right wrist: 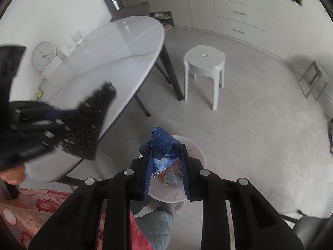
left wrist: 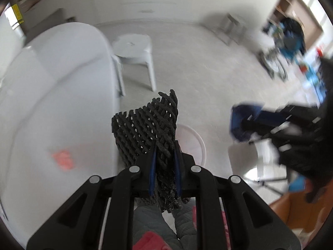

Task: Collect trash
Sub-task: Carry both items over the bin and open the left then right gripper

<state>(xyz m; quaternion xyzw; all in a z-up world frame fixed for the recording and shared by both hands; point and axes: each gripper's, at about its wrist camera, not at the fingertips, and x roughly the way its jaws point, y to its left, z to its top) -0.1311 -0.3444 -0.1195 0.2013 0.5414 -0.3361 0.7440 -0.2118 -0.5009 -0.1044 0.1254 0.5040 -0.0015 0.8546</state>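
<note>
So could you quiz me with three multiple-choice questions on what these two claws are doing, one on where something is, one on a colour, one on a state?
1. Where is the pale round bin?
A. on the table
B. on the floor below the right claw
C. on the stool

2. What colour is the wrapper in the right claw?
A. blue
B. yellow
C. green

3. How is the left claw?
A. open and holding nothing
B. lying on the table
C. shut on the black mesh sheet

Answers:
1 B, the bin stands on the grey floor under the claw, beside the white table.
2 A, it is dark blue with tiny pale specks.
3 C, both fingers press the mesh sheet between them.
</note>
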